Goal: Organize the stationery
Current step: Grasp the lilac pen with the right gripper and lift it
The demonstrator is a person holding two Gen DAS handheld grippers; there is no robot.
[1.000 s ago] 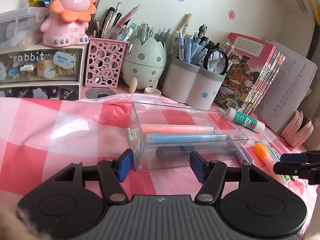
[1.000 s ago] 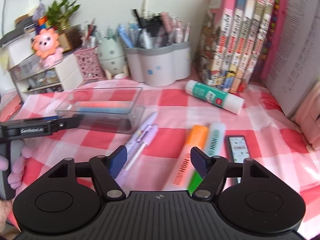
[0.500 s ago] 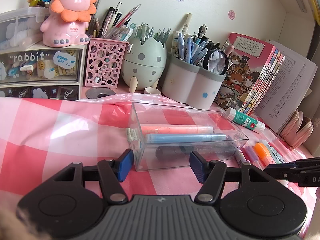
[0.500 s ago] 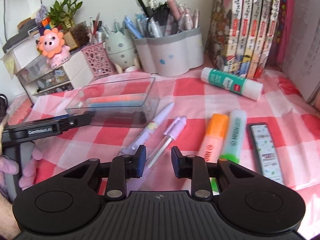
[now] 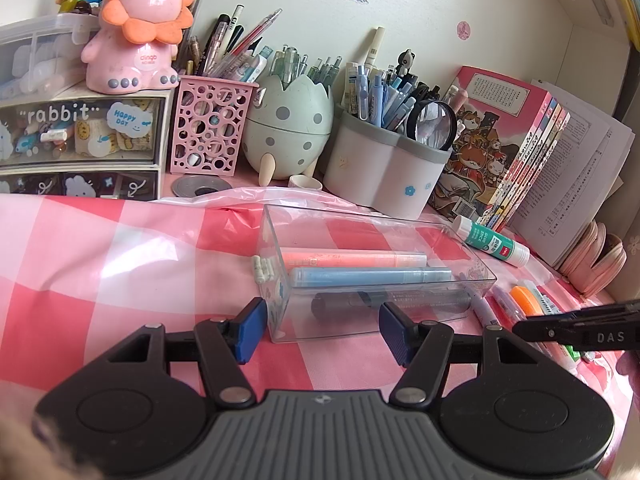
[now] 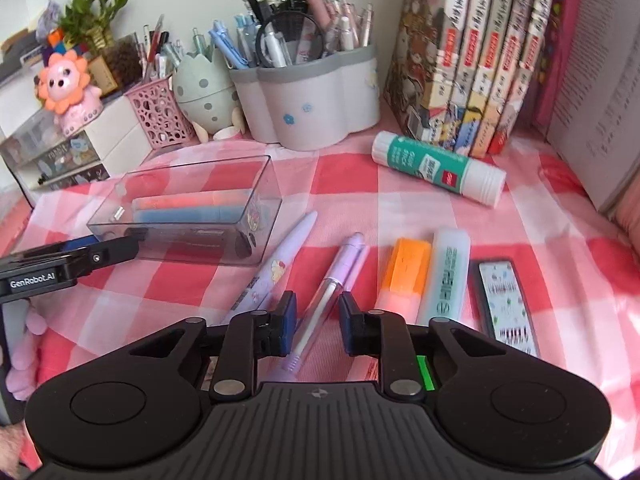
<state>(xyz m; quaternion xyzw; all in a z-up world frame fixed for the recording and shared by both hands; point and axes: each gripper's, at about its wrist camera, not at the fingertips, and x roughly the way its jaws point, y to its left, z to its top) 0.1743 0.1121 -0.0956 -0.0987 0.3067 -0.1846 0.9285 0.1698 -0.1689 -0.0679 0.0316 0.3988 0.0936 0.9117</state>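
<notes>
Both tools show a ribbed dark-grey nose flanked by two round black discs, with black linkage arms pinned by silver screws. The left gripper (image 5: 322,330) carries blue ribbed pads (image 5: 250,328), and from the right wrist view its side reads "GenRobot.AI" in white. The right gripper (image 6: 317,326) has matching blue pads (image 6: 289,320), a green mark beside its right linkage, and "DAS" lettering along its flank.

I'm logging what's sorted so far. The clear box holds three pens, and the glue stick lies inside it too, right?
Not quite. The clear box does hold three pens, but the glue stick is not inside it: it lies on the checked cloth near the books. The right wrist view shows this plainly.
</notes>
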